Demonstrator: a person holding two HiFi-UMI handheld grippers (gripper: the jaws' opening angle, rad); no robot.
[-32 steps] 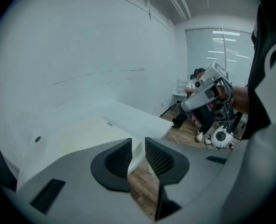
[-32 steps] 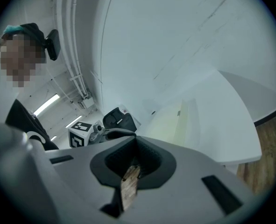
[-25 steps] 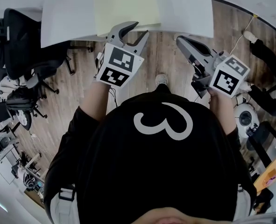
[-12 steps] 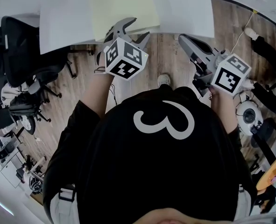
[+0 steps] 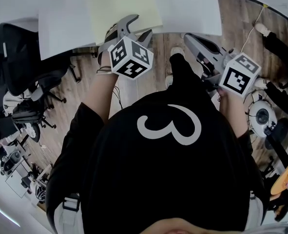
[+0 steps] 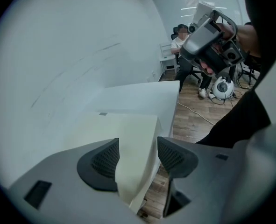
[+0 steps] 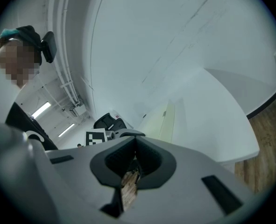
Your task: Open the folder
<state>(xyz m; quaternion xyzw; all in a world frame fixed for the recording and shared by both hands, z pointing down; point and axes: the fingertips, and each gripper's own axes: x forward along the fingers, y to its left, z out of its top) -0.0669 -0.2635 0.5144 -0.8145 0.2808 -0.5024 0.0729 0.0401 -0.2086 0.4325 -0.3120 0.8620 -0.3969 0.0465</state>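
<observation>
L claw point(image 6: 138, 155) is spread wide. Its jaws have just been opening, and the pale yellow folder point(image 5: 119, 6) has its near edge in the gap btw. them. Neither ribbed pad presses on the sheet, so you've got no pinch on it. In the head view you hold that claw at the near rim of the white tabletop point(image 5: 66, 18), pointing steeply down at the folder's near edge, closer to its right corner.

The folder lies flat and closed on the tabletop, w/ bare white surface on both sides of it.

R claw point(image 7: 134, 160) is pressed together w/ nothing btw. the pads; only a sliver of wood floor point(image 5: 87, 89) shows through the slot under them. You hold it off the tabletop's near edge, well to the right of the folder and apart from it, pointing nearly level across the surface. Its own view shows the folder further along the tabletop, seen edge-on.

Office chairs point(image 5: 22, 48) stand on the floor at the left of the head view.
</observation>
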